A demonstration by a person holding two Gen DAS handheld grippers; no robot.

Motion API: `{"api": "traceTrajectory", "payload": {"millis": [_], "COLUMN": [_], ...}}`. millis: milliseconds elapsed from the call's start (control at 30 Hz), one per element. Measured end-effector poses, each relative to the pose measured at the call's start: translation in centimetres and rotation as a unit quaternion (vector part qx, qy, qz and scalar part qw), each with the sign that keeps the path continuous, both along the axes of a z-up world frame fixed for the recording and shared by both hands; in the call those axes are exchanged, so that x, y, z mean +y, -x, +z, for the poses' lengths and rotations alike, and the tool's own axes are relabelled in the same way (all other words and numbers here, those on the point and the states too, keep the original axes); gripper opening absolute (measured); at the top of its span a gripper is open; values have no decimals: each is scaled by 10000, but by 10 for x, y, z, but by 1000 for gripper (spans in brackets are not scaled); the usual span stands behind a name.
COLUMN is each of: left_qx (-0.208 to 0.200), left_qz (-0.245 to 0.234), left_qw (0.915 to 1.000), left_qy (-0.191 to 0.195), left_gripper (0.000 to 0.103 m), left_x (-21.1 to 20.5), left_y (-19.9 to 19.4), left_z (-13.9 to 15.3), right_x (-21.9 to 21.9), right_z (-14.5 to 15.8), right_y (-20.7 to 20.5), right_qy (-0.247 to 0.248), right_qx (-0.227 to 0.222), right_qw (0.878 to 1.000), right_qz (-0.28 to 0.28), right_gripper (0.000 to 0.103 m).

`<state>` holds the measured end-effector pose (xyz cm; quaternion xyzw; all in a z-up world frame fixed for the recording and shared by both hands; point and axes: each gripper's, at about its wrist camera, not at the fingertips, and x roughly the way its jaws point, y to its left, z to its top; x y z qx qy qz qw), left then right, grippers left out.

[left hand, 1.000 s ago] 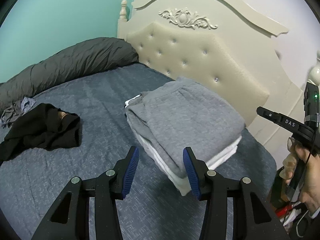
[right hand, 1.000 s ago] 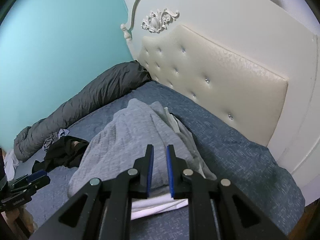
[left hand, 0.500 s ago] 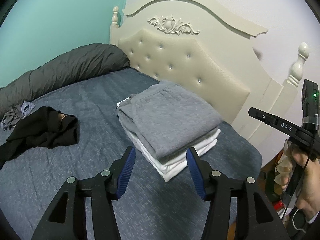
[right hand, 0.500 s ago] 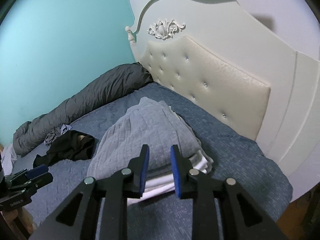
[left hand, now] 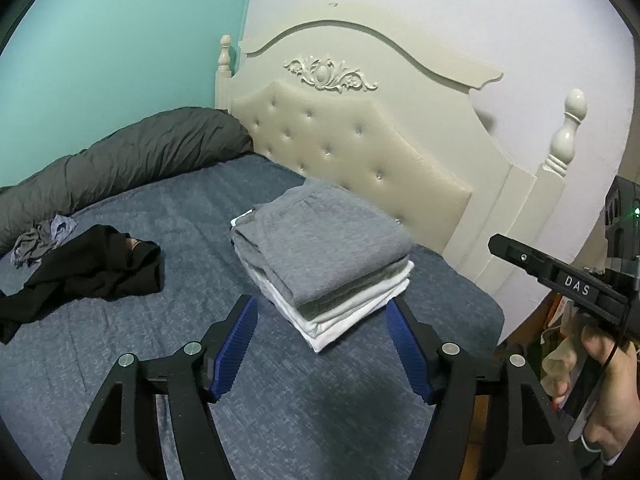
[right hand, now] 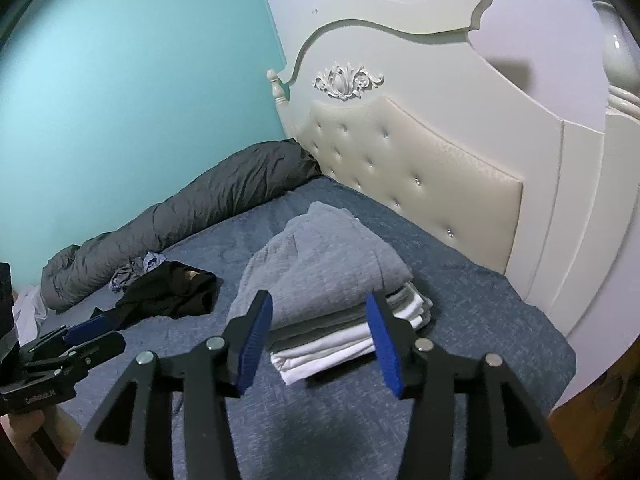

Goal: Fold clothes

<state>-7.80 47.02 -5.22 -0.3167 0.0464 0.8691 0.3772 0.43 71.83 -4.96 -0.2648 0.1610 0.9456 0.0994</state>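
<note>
I see both my left gripper [left hand: 322, 346] and right gripper [right hand: 320, 338] opening, empty, just short of the folded grey-and-white clothes stack [left hand: 320, 252].

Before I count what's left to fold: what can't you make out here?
- Stack: lower layers show only edges in both views, so no count.
- Black garment: crumpled, type unclear.
- Small grey-blue heap: too small, partly behind the black garment.
- Bed: near part hidden by tongs.
</note>
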Motion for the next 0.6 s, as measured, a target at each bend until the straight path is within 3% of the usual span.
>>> {"api": "traceTrajectory", "payload": {"millis": [133, 600], "left_qx": [93, 276], "left_qz": [-47, 29], "left_qw": [9999, 9996], "left_qy": [-13, -24], "left_gripper": [77, 94], "left_x": [-7, -31], "left_y": [-13, -41], "left_z": [6, 8], "right_x": [-9, -40], "right_z": [4, 6], "right_y": [-17, -64], "right_qy": [-72, -231], "right_qx": [61, 3], "right_qw": [9999, 9994], "right_qz": [-88, -248], "right_gripper": [64, 79]}}
